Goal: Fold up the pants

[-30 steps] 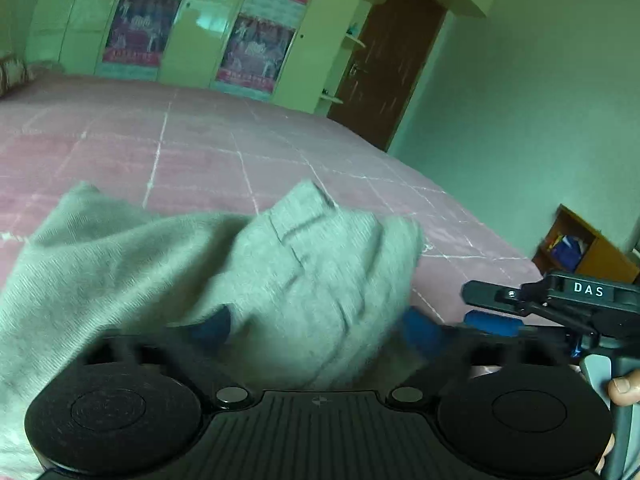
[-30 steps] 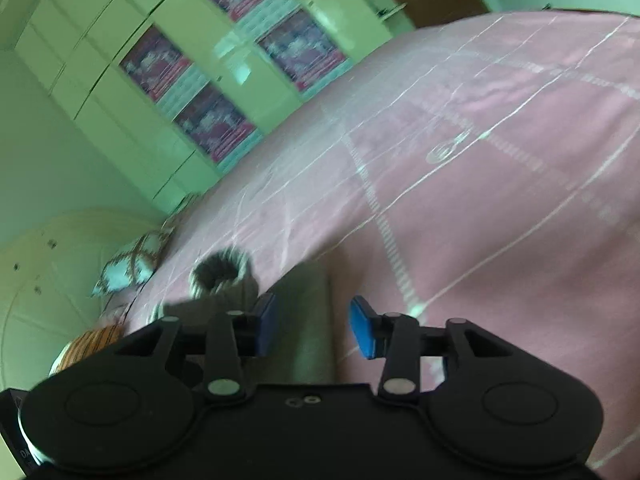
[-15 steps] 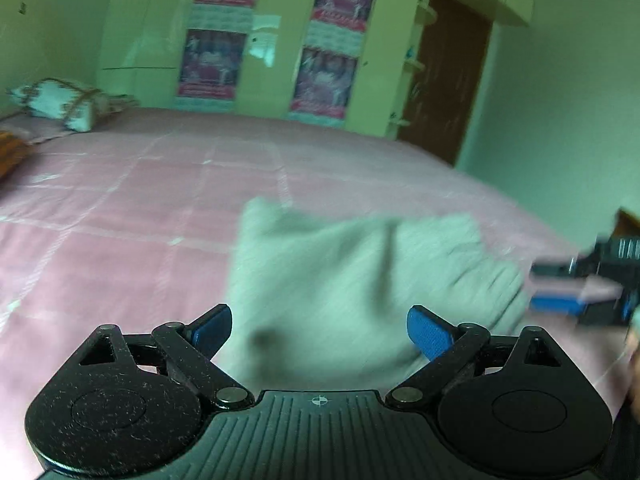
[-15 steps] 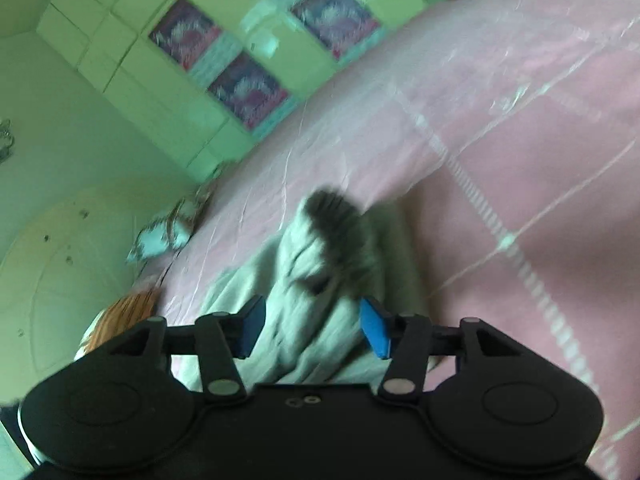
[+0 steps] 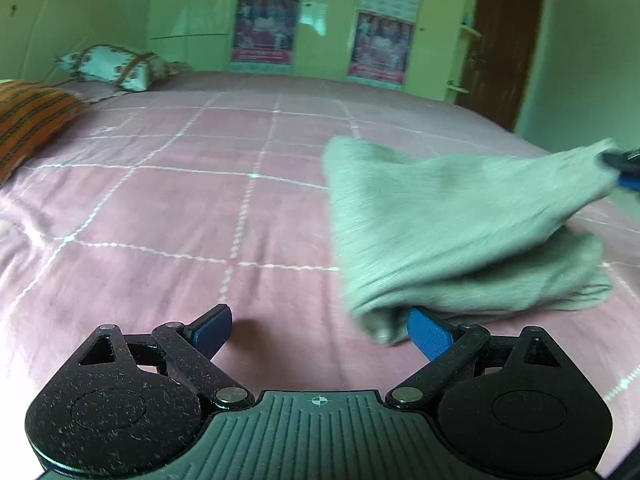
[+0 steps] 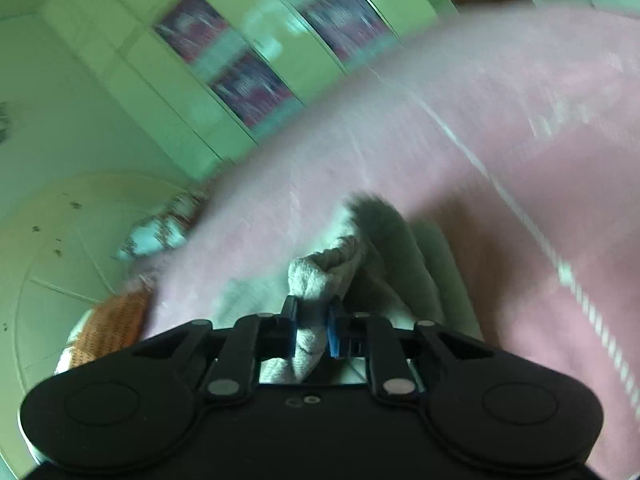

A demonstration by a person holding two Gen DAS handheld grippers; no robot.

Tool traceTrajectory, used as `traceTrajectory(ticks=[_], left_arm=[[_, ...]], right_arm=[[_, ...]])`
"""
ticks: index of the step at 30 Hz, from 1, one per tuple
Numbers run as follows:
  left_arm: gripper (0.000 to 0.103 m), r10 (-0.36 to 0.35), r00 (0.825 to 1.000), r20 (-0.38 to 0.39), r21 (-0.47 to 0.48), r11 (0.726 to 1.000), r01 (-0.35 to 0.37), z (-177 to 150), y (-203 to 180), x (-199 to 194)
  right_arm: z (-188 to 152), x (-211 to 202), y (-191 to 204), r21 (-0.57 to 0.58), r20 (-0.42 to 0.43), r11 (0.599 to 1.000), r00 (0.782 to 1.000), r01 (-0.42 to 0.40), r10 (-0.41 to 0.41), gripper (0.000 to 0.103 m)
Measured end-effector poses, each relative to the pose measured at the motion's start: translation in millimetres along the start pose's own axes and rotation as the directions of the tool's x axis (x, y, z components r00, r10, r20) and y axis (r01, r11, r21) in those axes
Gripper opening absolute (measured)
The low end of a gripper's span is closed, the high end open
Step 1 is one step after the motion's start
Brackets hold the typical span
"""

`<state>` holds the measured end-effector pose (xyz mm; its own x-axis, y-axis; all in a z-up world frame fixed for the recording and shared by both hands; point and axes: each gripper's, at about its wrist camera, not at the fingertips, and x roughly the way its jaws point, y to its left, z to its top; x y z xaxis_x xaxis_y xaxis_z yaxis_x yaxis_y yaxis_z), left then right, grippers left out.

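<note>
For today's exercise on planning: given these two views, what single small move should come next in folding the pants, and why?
Probably carry the right gripper across and lay its lifted corner down. It is shut on the grey pants, raising one end off the pink bedspread, while the left gripper is open beside the fold.

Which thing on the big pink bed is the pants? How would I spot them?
Find the pink bedspread with white grid lines. The pants are the grey knitted bundle on its right side, one corner pinched in the right gripper. The pillows at the far left are patterned; the pants are plain grey.
</note>
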<state>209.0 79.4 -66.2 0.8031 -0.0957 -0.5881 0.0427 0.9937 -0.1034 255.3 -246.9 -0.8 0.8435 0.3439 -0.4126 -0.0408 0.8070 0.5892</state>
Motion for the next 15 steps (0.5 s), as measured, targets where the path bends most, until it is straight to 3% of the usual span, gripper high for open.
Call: traceTrajectory(ticks=[2, 3, 5, 9, 12, 15], left_arm=[[0.095, 0.007, 1.000, 0.002, -0.022, 1.000, -0.007, -3.4, 4.9, 1.8], [0.095, 0.007, 1.000, -0.001, -0.034, 0.999, -0.007, -4.9, 6.1, 2.3], [0.095, 0.011, 1.000, 0.001, -0.032, 0.999, -0.011, -6.9, 7.3, 3.5], [0.095, 0.007, 1.000, 0.016, -0.040, 0.999, -0.006, -8.4, 10.1, 1.6], [0.095, 0.010, 1.000, 0.015, -0.044, 0.999, -0.009, -9.3, 9.9, 4.1], [0.095, 0.013, 1.000, 0.018, -0.044, 0.999, -0.012, -9.3, 10.1, 3.7]], right_arm=[[-0.8, -8.5, -4.3, -0.012, 0.040, 1.000, 0.999, 0.027, -0.026, 0.006], [-3.3, -4.1, -12.5, -0.006, 0.017, 0.999, 0.998, 0.053, -0.052, 0.006], [-10.3, 13.7, -36.8, 0.063, -0.127, 0.994, 0.989, 0.090, -0.081, 0.009], [-25.6, -21.2, -48.7, 0.130, -0.023, 0.989, 0.997, 0.070, -0.068, 0.026], [-28.4, -18.8, -57.6, 0.201, -0.064, 0.979, 0.998, 0.039, -0.026, 0.032], [-26.4, -5.2, -67.0, 0.278, -0.127, 0.959, 0.992, 0.058, -0.023, 0.038]])
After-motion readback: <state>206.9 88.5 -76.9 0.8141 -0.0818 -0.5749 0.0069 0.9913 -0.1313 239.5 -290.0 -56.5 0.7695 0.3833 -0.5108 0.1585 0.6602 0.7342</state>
